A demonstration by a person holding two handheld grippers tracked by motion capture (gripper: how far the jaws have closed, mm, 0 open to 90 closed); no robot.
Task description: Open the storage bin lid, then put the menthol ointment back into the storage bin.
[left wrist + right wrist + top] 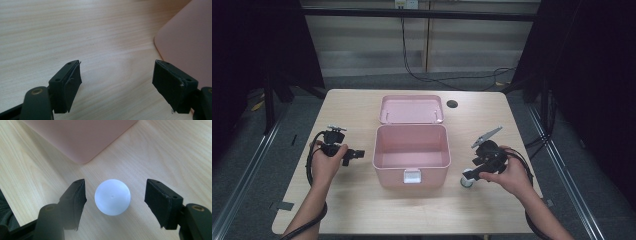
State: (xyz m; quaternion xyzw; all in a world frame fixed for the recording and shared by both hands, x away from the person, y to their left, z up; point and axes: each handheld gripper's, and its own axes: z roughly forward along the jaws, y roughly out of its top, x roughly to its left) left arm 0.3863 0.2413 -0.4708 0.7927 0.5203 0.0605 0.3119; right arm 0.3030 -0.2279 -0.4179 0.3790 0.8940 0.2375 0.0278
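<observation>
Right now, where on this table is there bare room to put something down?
Bare wood runs along the table's front edge below the pink box, and left of the open lid. It is crowded right of the box, where the right gripper straddles a white ball.

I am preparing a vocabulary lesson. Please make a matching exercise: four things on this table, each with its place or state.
1. pink box
2. white ball
3. left claw
4. lid

a. open over bare wood
b. lying behind the box
c. between the open jaws of the right claw, untouched
d. open, in the table's middle

Pairs: 1-d, 2-c, 3-a, 4-b
</observation>
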